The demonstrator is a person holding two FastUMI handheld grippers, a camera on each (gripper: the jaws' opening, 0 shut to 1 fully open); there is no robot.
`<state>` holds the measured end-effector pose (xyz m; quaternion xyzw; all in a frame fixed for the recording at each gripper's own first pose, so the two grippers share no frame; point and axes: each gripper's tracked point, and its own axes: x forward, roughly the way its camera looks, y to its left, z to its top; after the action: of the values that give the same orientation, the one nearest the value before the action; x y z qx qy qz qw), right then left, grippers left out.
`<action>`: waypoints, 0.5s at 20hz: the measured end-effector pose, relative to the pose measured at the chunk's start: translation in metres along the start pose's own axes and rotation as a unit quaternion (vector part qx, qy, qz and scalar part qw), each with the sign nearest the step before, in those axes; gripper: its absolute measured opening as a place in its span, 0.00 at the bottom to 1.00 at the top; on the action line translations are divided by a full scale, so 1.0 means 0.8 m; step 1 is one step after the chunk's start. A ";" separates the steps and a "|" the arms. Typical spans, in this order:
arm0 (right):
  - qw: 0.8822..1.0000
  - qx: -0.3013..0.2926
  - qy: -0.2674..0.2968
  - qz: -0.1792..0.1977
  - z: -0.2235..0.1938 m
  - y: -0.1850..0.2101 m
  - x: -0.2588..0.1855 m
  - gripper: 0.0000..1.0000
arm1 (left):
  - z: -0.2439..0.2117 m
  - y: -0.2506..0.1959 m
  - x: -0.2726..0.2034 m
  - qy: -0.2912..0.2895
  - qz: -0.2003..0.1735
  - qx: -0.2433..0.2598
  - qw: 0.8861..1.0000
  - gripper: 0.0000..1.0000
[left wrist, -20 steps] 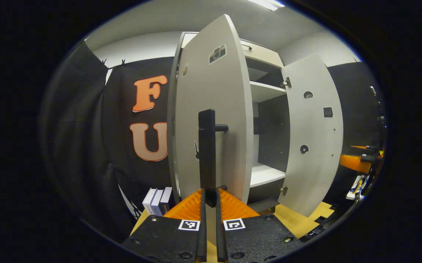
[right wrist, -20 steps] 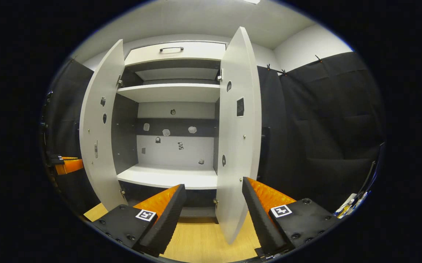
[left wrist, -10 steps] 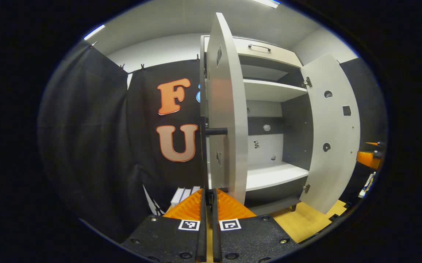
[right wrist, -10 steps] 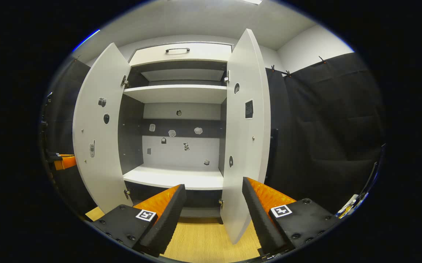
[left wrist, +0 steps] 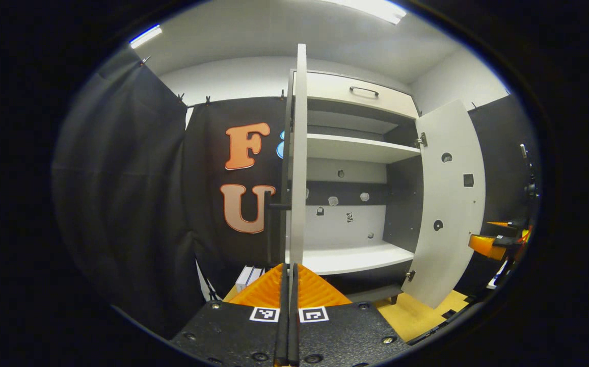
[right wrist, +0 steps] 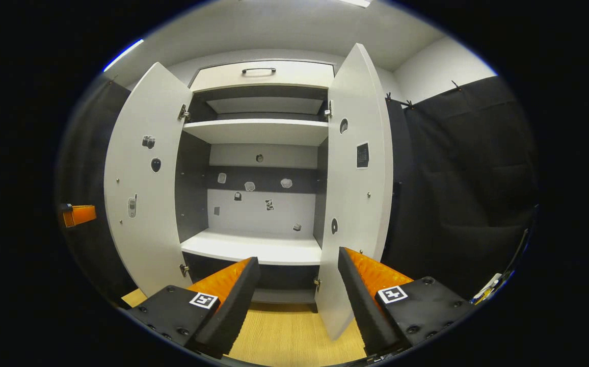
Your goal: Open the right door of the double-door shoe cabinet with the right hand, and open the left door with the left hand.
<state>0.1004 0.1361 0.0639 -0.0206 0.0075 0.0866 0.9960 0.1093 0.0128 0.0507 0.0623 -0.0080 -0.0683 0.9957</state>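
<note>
The white shoe cabinet (right wrist: pixel 261 130) stands with both doors swung out. In the left gripper view the left door (left wrist: pixel 298 153) is edge-on straight ahead, its black handle (left wrist: pixel 270 224) on its left face. My left gripper (left wrist: pixel 288 270) is shut at the handle's lower end, which hides behind the fingertips. It shows as an orange block (right wrist: pixel 78 214) past the left door (right wrist: pixel 141 193) in the right gripper view. My right gripper (right wrist: pixel 299 265) is open, apart from the right door (right wrist: pixel 360 204). It also shows beyond that door (left wrist: pixel 450 204) as an orange shape (left wrist: pixel 493 242).
Two white shelves (right wrist: pixel 253 247) inside carry nothing; small stickers dot the back panel. A drawer with a dark handle (right wrist: pixel 261 71) tops the cabinet. Pale boxes (left wrist: pixel 249 276) stand on the wooden floor (right wrist: pixel 284 336) left of the cabinet. Black cloth hangs on both sides.
The left door has swung wider with my shut left gripper, from face-on to edge-on in the left gripper view. The right gripper has stayed open, and the right door looks slightly wider.
</note>
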 end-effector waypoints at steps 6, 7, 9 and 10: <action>1.000 -0.006 -0.006 -0.018 0.002 -0.017 -0.010 0.94 | 0.005 -0.041 -0.001 -0.004 -0.031 -0.001 1.000 0.16; 1.000 -0.007 -0.006 -0.020 0.002 -0.018 -0.011 0.94 | 0.003 -0.043 0.003 -0.002 -0.033 -0.005 0.999 0.15; 1.000 -0.006 -0.006 -0.024 0.001 -0.022 -0.012 0.98 | -0.001 -0.051 0.007 0.003 -0.039 -0.017 0.999 0.17; 1.000 -0.005 -0.005 -0.026 0.000 -0.024 -0.013 0.94 | -0.003 -0.055 0.007 0.006 -0.041 -0.022 0.999 0.20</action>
<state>0.0932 0.1149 0.0649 -0.0258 0.0015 0.0604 0.9978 0.1089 -0.0311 0.0428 0.0409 0.0017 -0.1092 0.9932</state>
